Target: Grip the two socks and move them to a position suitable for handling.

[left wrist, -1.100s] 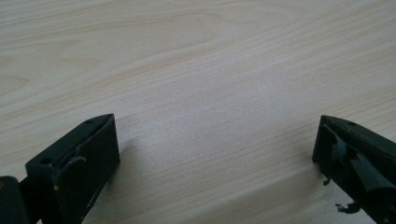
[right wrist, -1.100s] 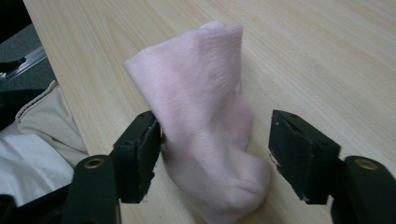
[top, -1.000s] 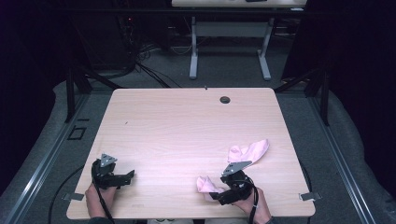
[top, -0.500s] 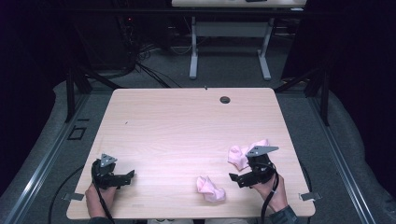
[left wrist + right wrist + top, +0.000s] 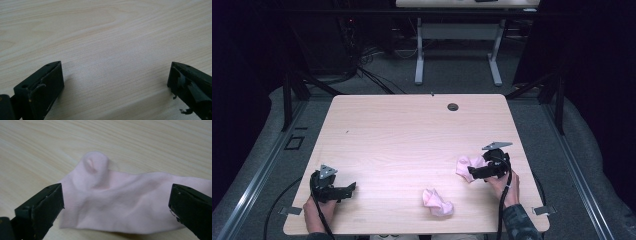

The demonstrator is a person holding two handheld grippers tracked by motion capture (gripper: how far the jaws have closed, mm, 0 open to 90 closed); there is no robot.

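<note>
Two pink socks lie on the wooden table [image 5: 412, 135]. One sock [image 5: 437, 201] is crumpled near the front edge, a little right of centre. The other sock [image 5: 467, 165] lies at the right, and my right gripper [image 5: 473, 172] hangs over its right end. In the right gripper view this sock [image 5: 120, 200] spreads flat between the wide-apart jaws, which stand open around it without clamping it. My left gripper [image 5: 349, 189] rests at the front left, open, with bare wood [image 5: 112, 50] between its jaws.
A small dark round hole [image 5: 453, 106] sits near the table's far edge. Beyond the table stand the legs of another desk [image 5: 457, 50] and cables on the dark floor. A metal clip [image 5: 544, 210] sticks out at the front right corner.
My right gripper let go of the crumpled sock near the front edge and moved right and away to the second sock, now open over it. The left gripper has stayed still.
</note>
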